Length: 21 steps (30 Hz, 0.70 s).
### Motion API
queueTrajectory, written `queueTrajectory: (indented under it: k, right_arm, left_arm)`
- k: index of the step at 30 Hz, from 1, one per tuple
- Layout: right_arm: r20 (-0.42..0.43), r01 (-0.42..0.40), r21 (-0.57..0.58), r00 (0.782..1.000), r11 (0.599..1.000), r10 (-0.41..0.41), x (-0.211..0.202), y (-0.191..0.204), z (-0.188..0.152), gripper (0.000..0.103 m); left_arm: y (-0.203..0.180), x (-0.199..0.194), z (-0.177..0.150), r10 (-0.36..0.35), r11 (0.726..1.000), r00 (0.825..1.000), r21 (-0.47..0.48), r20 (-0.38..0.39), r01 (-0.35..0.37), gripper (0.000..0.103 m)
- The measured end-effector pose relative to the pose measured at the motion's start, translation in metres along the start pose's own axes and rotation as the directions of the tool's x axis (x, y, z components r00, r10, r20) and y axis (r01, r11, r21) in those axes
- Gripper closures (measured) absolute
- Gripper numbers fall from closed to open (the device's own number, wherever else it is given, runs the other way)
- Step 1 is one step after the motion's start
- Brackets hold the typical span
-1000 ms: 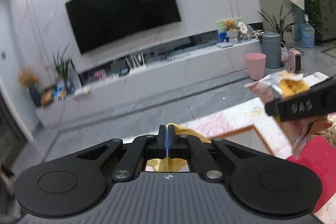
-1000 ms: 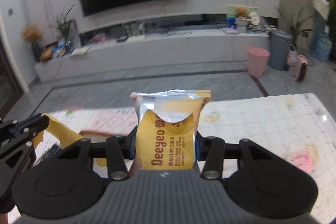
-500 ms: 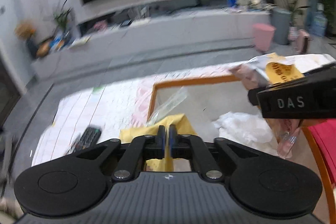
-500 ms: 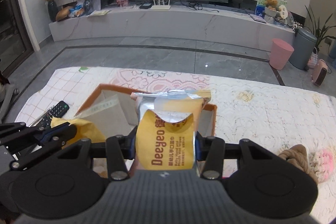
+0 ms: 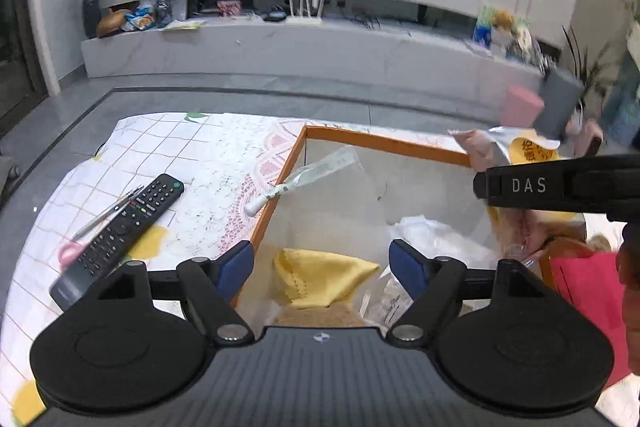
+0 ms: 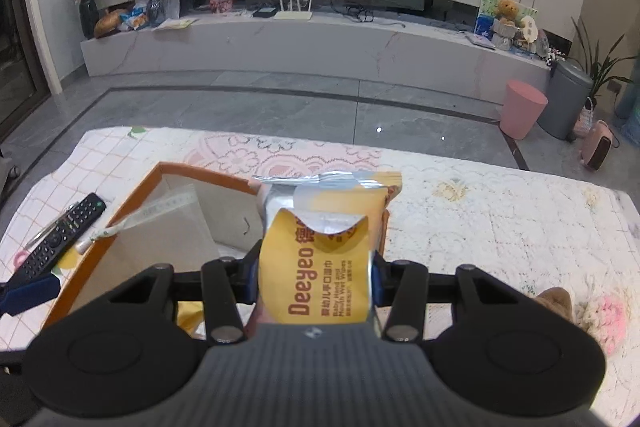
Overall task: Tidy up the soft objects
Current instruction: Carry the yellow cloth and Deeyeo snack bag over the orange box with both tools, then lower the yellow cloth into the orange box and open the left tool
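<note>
Left wrist view alone shows one crumpled yellow cloth [image 5: 320, 279] lying loose in the orange-rimmed cardboard box [image 5: 384, 142] — left gripper [image 5: 322, 263] just sprung wide, empty. Right gripper [image 6: 314, 279] clamps one yellow wet-wipes pack [image 6: 320, 267]; one black remote [image 6: 60, 235] at nine o'clock.

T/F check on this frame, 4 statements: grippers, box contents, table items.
1. The left gripper is shut on the yellow cloth. False: its jaws have just opened, and the cloth lies loose in the orange-rimmed box.
2. The right gripper holds a wet wipes pack. True.
3. The remote control lies inside the box. False: it lies on the tablecloth, left of the box.
4. The wipes pack is yellow with silver. True.
</note>
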State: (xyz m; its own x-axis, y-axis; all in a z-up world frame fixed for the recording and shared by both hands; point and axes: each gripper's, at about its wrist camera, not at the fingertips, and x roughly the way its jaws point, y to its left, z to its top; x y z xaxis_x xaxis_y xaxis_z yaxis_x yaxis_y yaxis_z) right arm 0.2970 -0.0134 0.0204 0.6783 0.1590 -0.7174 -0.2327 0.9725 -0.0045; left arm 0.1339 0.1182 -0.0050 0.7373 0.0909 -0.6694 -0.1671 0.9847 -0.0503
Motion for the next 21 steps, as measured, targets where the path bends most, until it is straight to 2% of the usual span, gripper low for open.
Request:
queueTrajectory:
  k: [3, 8, 10, 16, 21]
  right_arm:
    - [0.007, -0.024, -0.008, 1.0, 1.0, 0.024, 0.001, 0.008, -0.003, 0.055]
    - [-0.01, -0.078, -0.035, 0.997, 0.996, 0.078, 0.009, 0.028, -0.005, 0.055]
    - [-0.03, -0.096, -0.058, 0.995, 0.994, 0.094, 0.017, 0.038, -0.003, 0.055]
    - [-0.145, -0.04, -0.086, 0.989, 0.996, 0.027, 0.056, 0.06, 0.004, 0.055]
    - [-0.275, 0.012, -0.177, 0.959, 0.984, -0.061, 0.093, 0.075, 0.003, 0.055]
  left_arm:
    - [-0.003, -0.001, -0.003, 0.025, 0.999, 1.0, 0.028, 0.019, -0.026, 0.013]
    - [0.006, -0.005, -0.002, -0.012, 1.0, 1.0, 0.004, 0.02, 0.012, 0.013]
    - [0.012, -0.002, -0.001, -0.021, 0.999, 1.0, -0.033, 0.014, 0.022, 0.013]
    - [0.032, 0.004, 0.003, 0.011, 0.988, 0.998, -0.151, -0.063, -0.02, 0.013]
    - [0.045, 0.001, 0.005, 0.0, 0.98, 0.998, -0.198, -0.059, -0.012, 0.013]
